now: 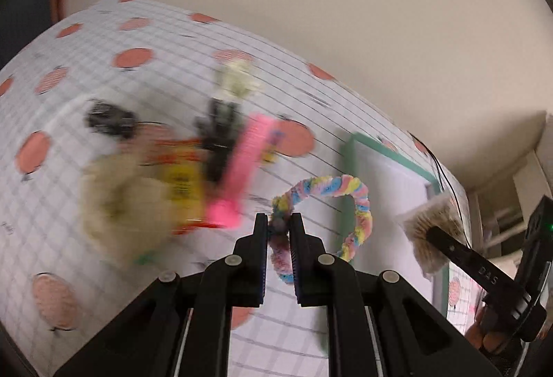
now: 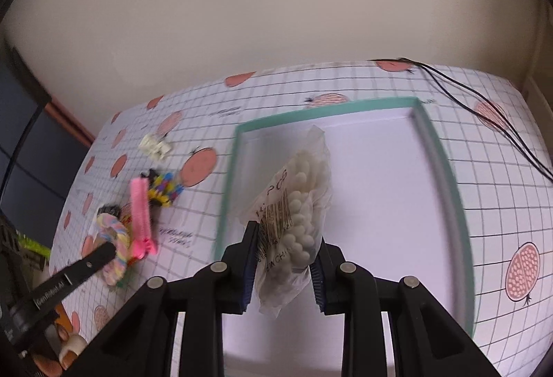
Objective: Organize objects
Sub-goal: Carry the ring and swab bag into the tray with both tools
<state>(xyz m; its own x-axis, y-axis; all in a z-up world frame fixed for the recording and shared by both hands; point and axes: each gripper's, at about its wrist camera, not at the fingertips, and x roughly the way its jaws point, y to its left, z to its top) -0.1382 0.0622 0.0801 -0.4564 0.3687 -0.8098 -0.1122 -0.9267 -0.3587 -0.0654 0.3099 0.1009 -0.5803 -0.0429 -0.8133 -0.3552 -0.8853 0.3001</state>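
Over the tray [image 2: 446, 169] at frame centre, the right claw [image 2: 283, 259] grips a bag of cotton swabs [image 2: 297, 204] and should lower before letting go, while the left claw [image 1: 279, 228] pinches a pastel twisted loop [image 1: 345, 204] above the table [image 1: 103, 66].

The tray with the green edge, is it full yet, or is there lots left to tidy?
Not full. The tray looks bare. The right gripper holds a bag of cotton swabs over it. The left gripper pinches a pastel fuzzy loop, lifted but not over the tray. Still on the tablecloth: a pink comb, a cream clip and other small bits.
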